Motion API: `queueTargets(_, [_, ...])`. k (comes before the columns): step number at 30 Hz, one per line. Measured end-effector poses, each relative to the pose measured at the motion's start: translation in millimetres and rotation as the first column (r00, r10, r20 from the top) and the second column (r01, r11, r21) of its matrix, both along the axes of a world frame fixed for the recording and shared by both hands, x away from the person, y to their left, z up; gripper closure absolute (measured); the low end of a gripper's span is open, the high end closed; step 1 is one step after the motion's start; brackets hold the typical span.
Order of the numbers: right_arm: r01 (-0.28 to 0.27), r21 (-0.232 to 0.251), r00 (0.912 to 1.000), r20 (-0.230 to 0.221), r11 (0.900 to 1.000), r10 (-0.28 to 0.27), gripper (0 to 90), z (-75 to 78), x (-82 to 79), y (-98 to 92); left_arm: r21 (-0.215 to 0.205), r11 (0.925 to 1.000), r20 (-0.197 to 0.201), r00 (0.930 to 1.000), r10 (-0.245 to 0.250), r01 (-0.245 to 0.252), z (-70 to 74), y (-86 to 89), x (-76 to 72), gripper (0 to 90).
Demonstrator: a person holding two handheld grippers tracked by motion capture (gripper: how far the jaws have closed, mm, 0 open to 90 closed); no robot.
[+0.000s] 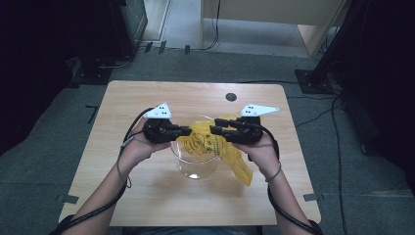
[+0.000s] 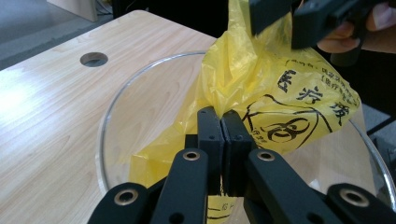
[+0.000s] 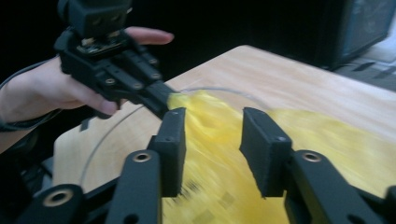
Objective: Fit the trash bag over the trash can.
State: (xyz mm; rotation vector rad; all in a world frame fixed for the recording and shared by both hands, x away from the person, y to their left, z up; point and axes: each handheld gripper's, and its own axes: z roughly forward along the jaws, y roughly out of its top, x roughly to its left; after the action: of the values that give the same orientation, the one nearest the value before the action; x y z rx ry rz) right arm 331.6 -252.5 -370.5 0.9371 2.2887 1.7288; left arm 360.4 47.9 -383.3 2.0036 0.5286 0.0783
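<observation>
A yellow plastic bag (image 1: 203,142) with black print hangs over a clear glass bowl (image 1: 195,169) in the middle of the wooden table (image 1: 147,196); part of it trails down the bowl's right side. My left gripper (image 2: 219,122) is shut on a fold of the bag (image 2: 280,102) above the bowl's rim (image 2: 106,135). In the high view it (image 1: 187,130) comes in from the left. My right gripper (image 3: 212,135) stands open with the bag (image 3: 210,112) between its jaws, pads apart from it. It (image 1: 214,129) faces the left gripper across the bowl.
A round cable hole (image 1: 231,97) sits near the table's far edge. Cables trail from both grippers along the person's forearms. Dark stands and cables lie on the grey floor around the table.
</observation>
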Motion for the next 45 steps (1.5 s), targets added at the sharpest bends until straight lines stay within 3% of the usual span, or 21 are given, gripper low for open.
queueTargets(7, [0.087,0.027,0.9962,-0.011,0.996,-0.087,53.3,0.1,3.8,-30.9,-0.018,0.9995,-0.010,0.9996,0.025,-0.025,0.2,8.1,3.9,88.5])
queueTargets(15, [0.104,0.039,0.9925,-0.068,0.994,-0.102,53.5,-8.9,5.3,-50.9,-0.037,0.9967,-0.020,0.9972,0.071,-0.072,0.5,15.3,7.4,88.3])
queueTargets(22, [0.058,0.039,0.9935,-0.100,0.998,-0.053,62.6,-14.3,5.6,-38.6,-0.033,0.9969,-0.056,0.9961,0.069,-0.071,-6.2,12.1,8.6,88.0])
queueTargets(29, [0.016,0.026,0.9975,-0.070,1.000,-0.014,66.9,-11.1,2.0,-23.2,-0.028,0.9982,-0.073,0.9960,0.051,-0.053,-14.0,1.6,6.5,87.5])
queueTargets(36, [-0.011,0.007,0.9972,-0.074,1.000,0.011,66.7,-16.0,2.5,-12.3,-0.054,0.9981,-0.088,0.9958,0.025,-0.030,-16.3,-7.7,3.7,85.7])
queueTargets(41, [-0.036,-0.015,0.9969,-0.070,0.999,0.035,64.4,-20.2,3.7,-1.3,-0.052,0.9984,-0.075,0.9970,0.017,-0.021,-16.1,-12.1,1.2,77.5])
queueTargets(45, [-0.032,-0.025,0.9972,-0.068,0.999,0.030,64.2,-22.6,4.5,-0.2,-0.059,0.9979,-0.057,0.9981,0.023,-0.026,-7.7,-7.0,0.7,68.6])
